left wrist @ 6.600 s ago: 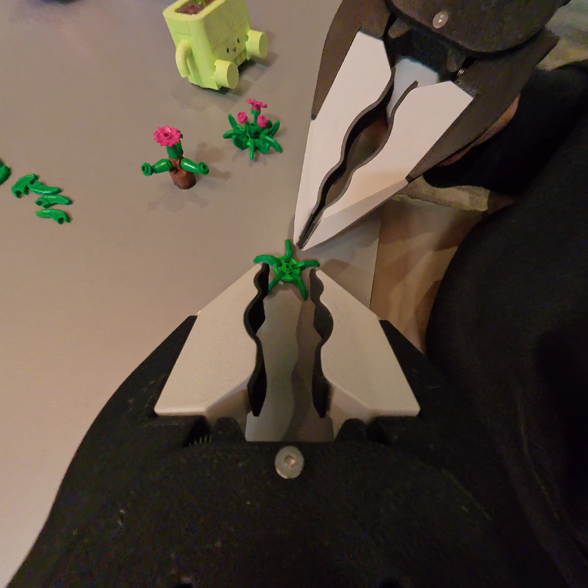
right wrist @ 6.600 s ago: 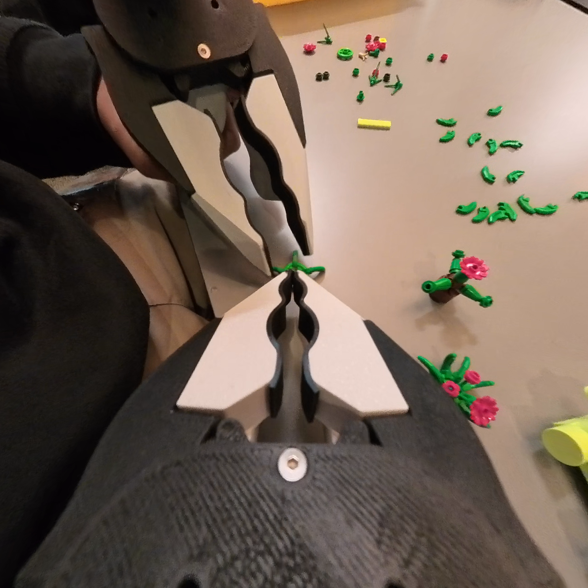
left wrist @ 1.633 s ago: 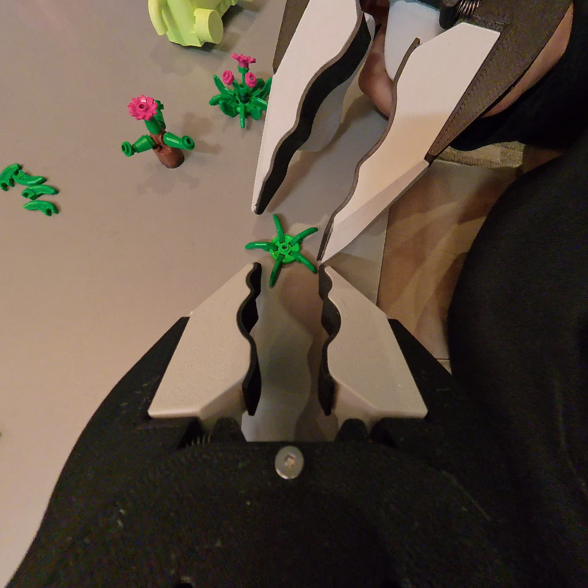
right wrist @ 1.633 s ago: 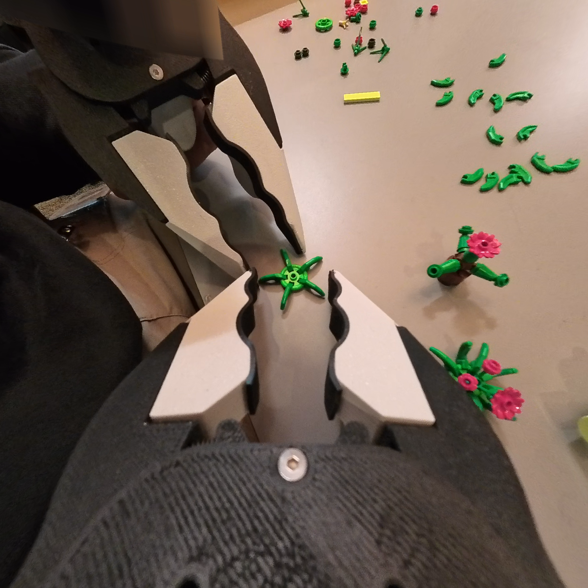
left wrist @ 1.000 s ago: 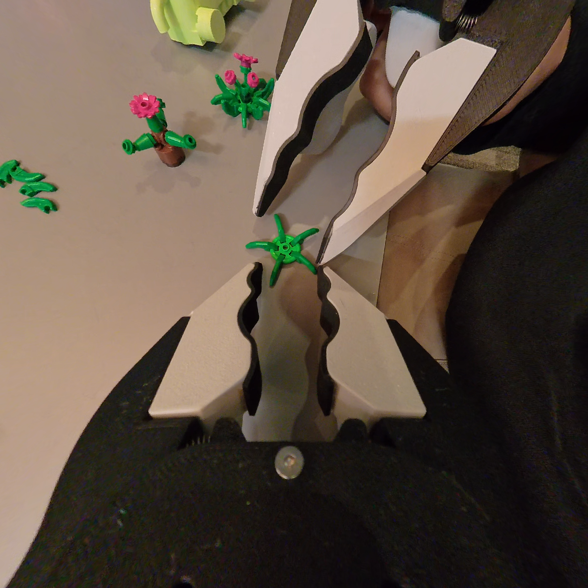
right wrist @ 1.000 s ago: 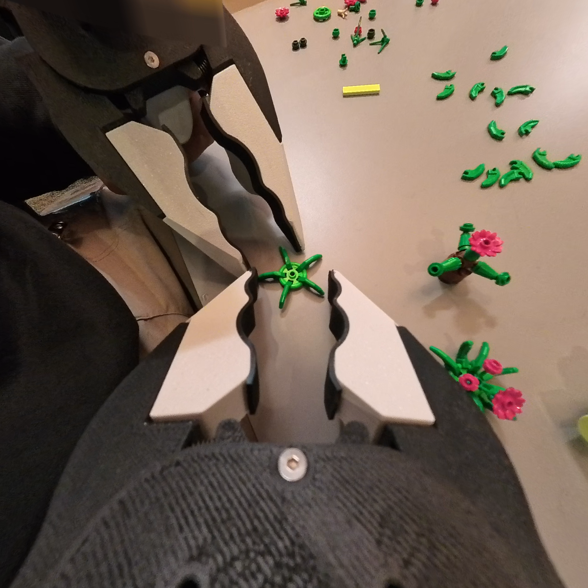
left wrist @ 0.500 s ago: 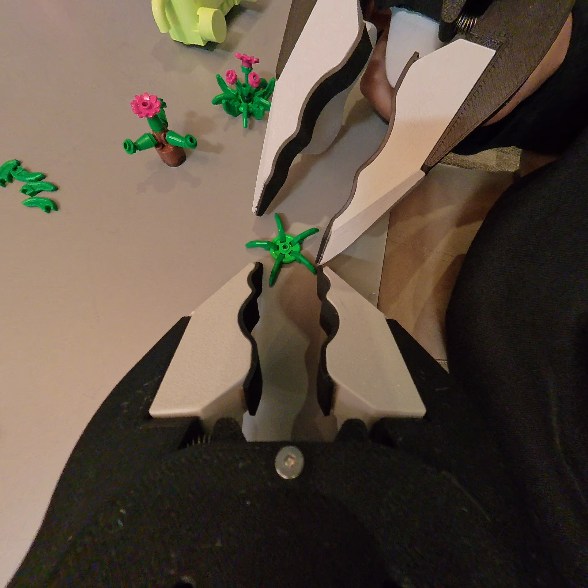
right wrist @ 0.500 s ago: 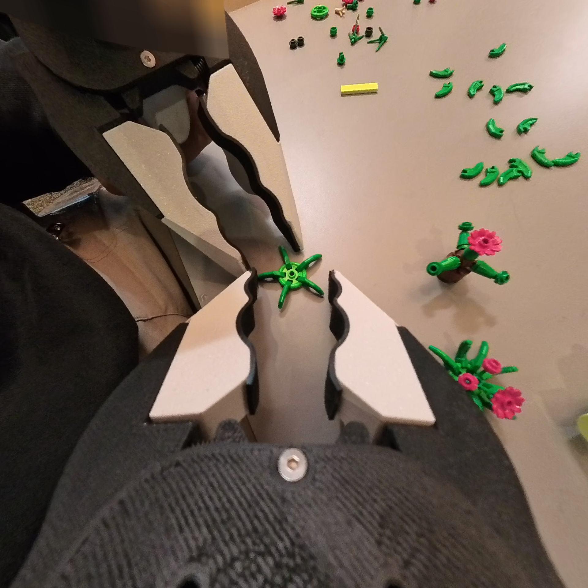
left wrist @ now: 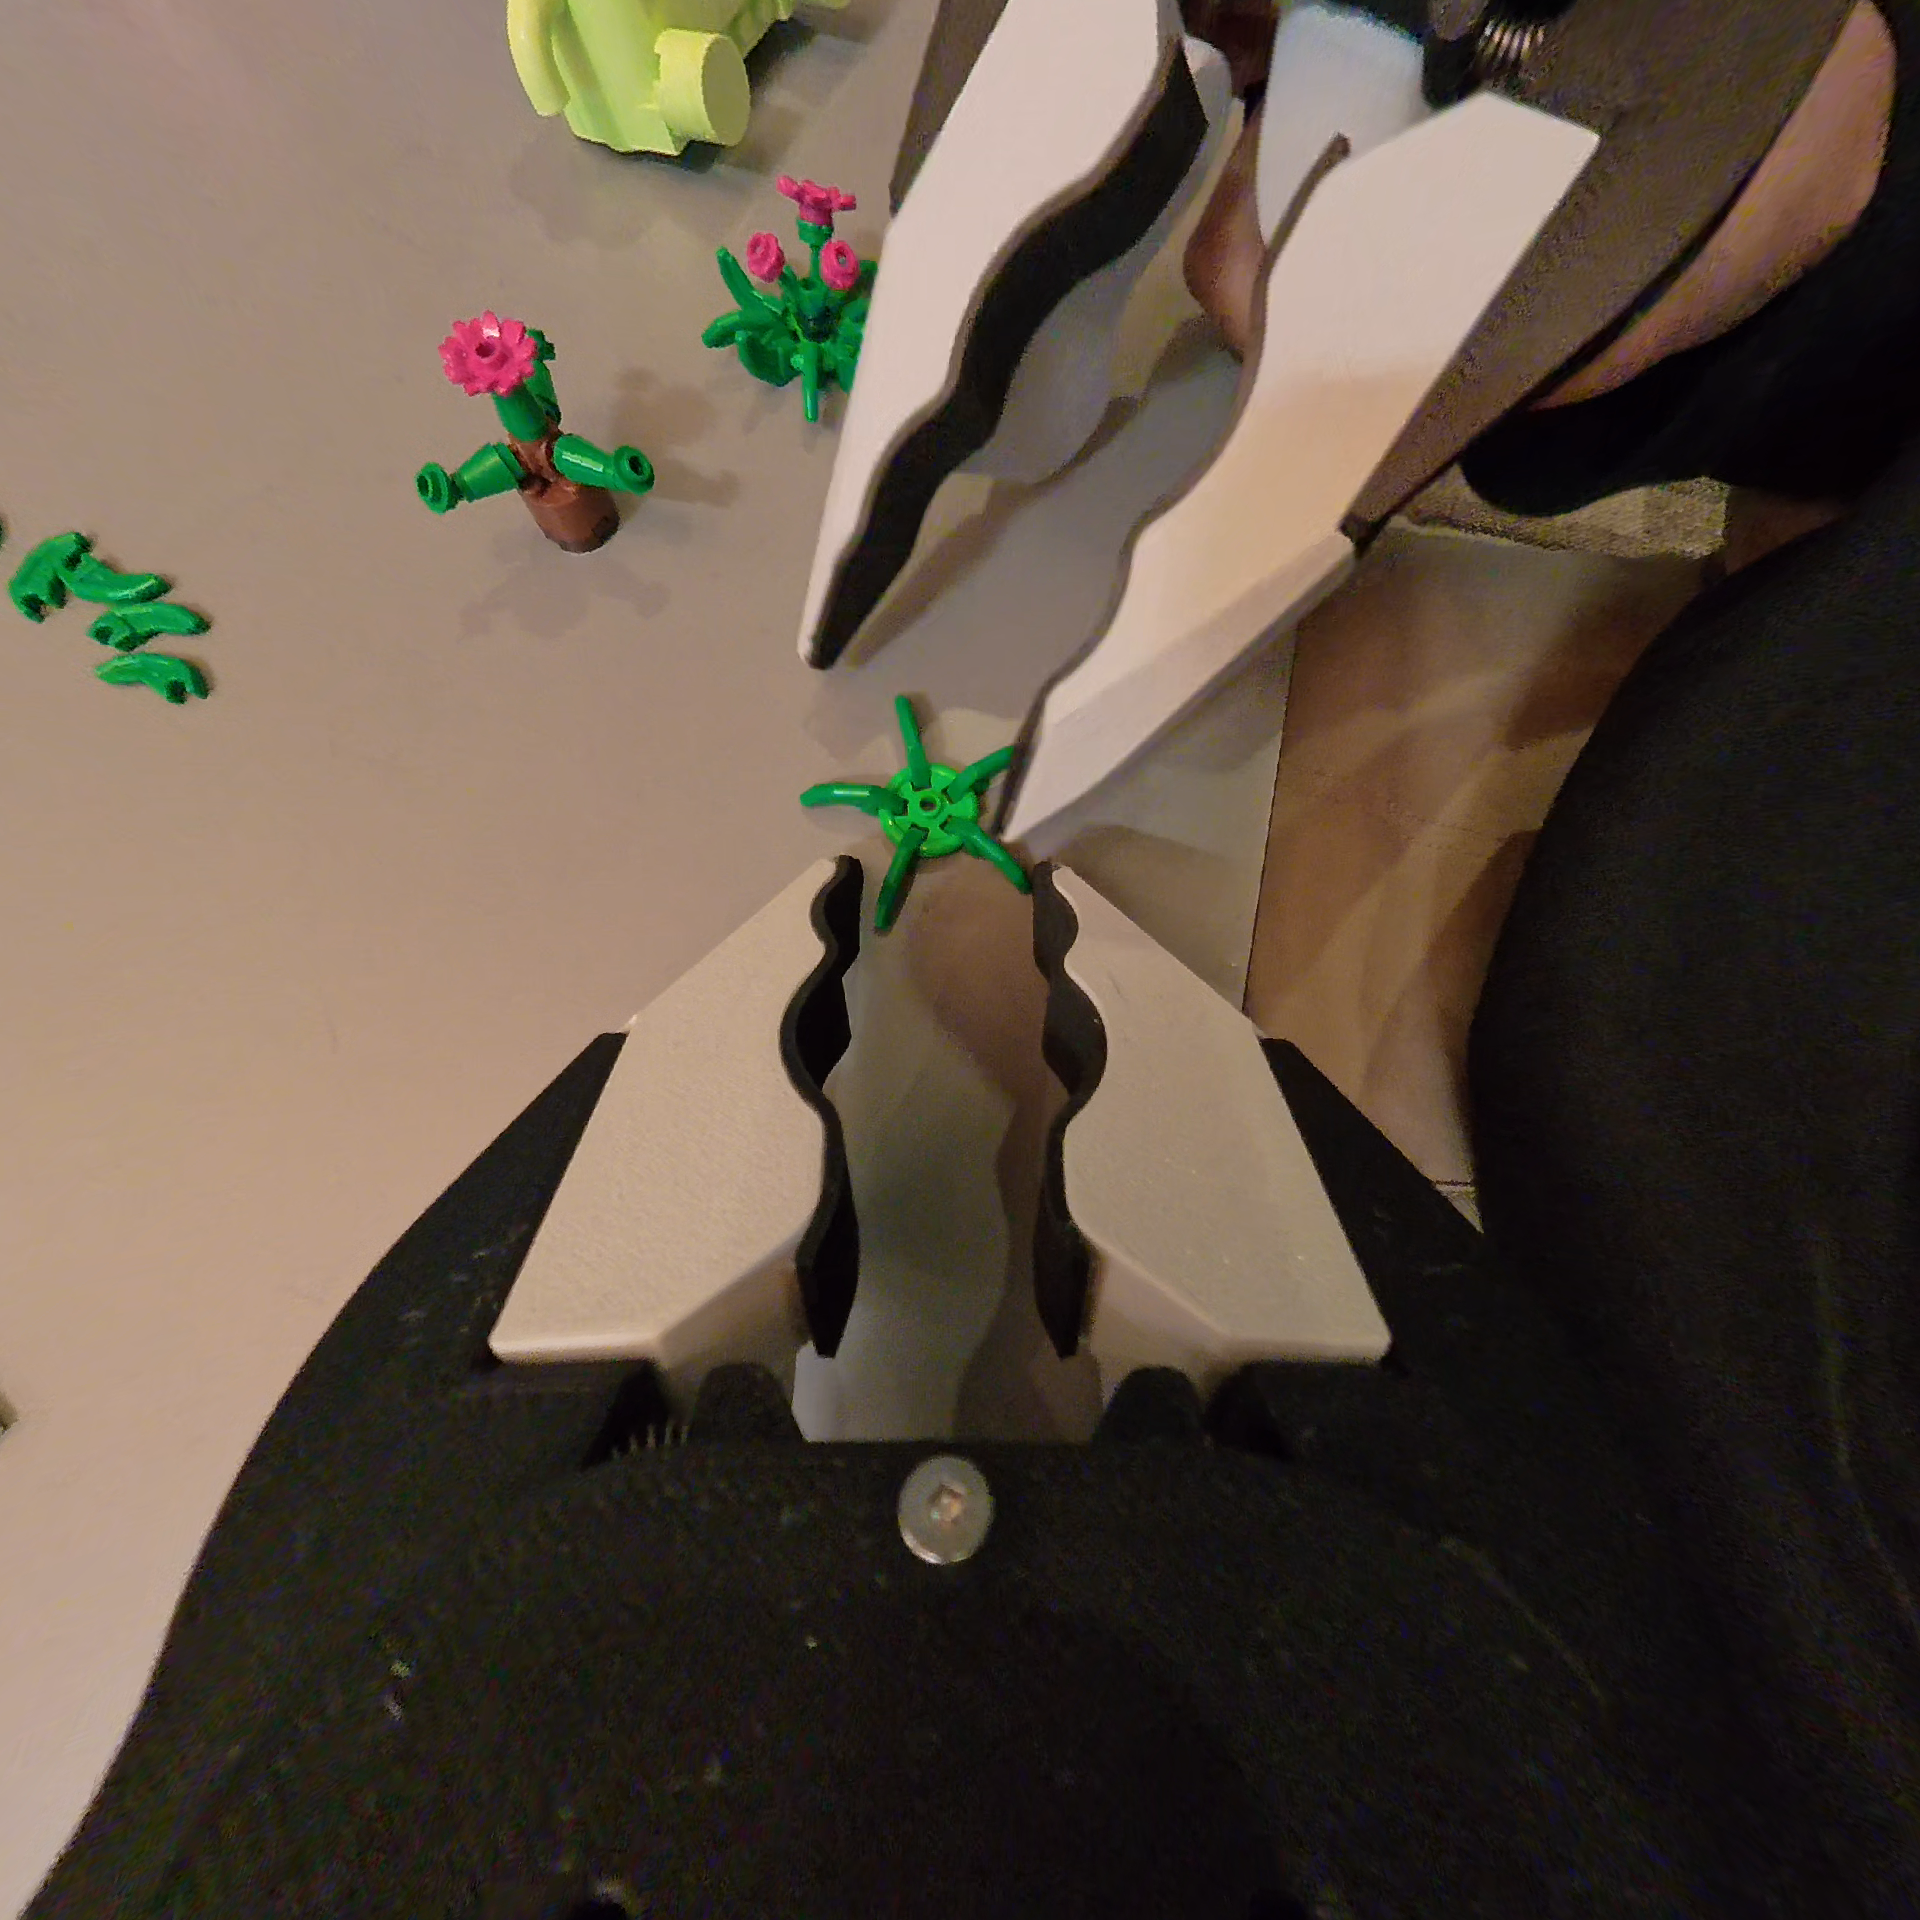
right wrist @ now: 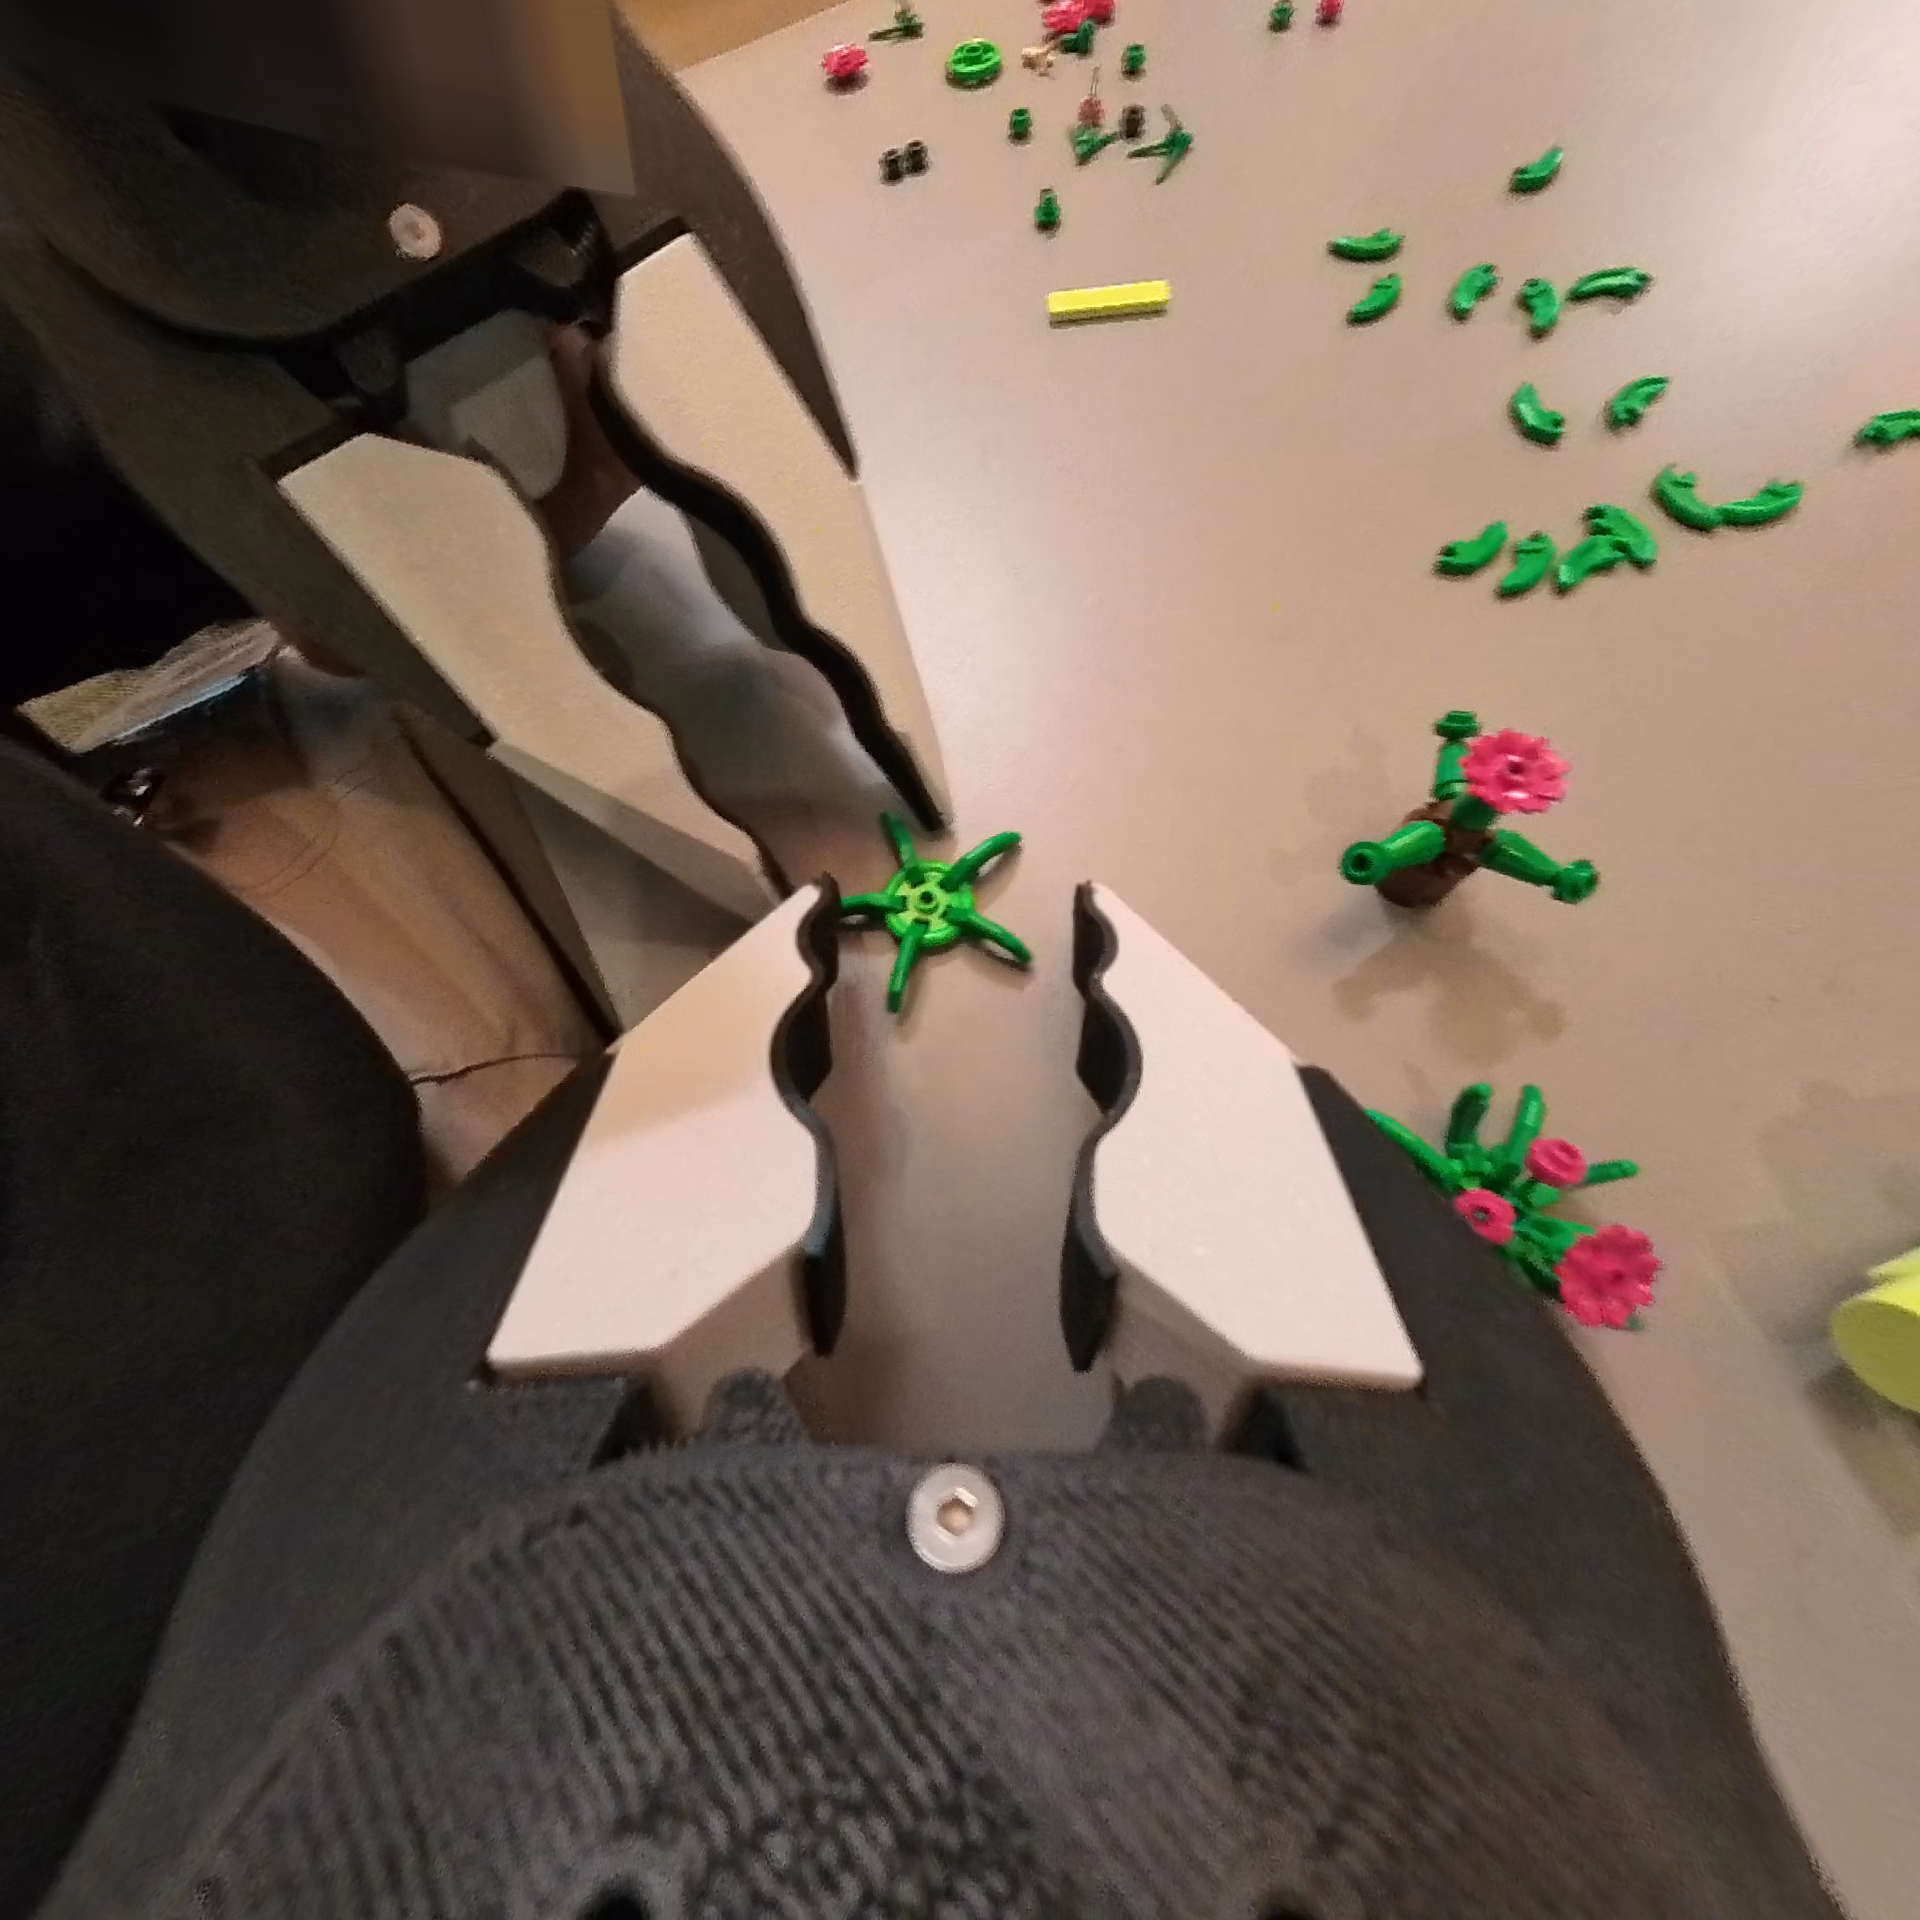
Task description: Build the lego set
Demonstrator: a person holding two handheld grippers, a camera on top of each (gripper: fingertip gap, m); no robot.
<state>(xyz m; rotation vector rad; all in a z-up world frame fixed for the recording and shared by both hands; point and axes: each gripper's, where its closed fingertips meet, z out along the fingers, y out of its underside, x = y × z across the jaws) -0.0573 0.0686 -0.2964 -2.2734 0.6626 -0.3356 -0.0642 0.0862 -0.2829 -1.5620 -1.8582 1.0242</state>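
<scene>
A green star-shaped leaf piece (left wrist: 925,805) lies flat on the grey table (left wrist: 312,935) near its front edge. My left gripper (left wrist: 945,873) is open and empty, its fingertips just short of the piece. My right gripper (right wrist: 953,891) is open and empty too, with the piece (right wrist: 925,899) between its fingertips, nearer the left one. The two grippers face each other over the piece. The right gripper (left wrist: 923,743) shows in the left wrist view and the left gripper (right wrist: 854,852) in the right wrist view.
A brown stem with a pink flower (left wrist: 530,457), a green cluster with pink flowers (left wrist: 800,301) and a lime-green pot (left wrist: 644,62) stand farther in. Loose green leaves (right wrist: 1558,540), a yellow bar (right wrist: 1109,301) and small pieces (right wrist: 1039,94) lie scattered. The table edge (left wrist: 1268,831) is beside the grippers. Both grippers' tips are close together, under 4 cm apart.
The right gripper was shut on the green leaf piece, then opened and left it on the table. The left jaws opened wider. Over the last second both grippers have barely moved.
</scene>
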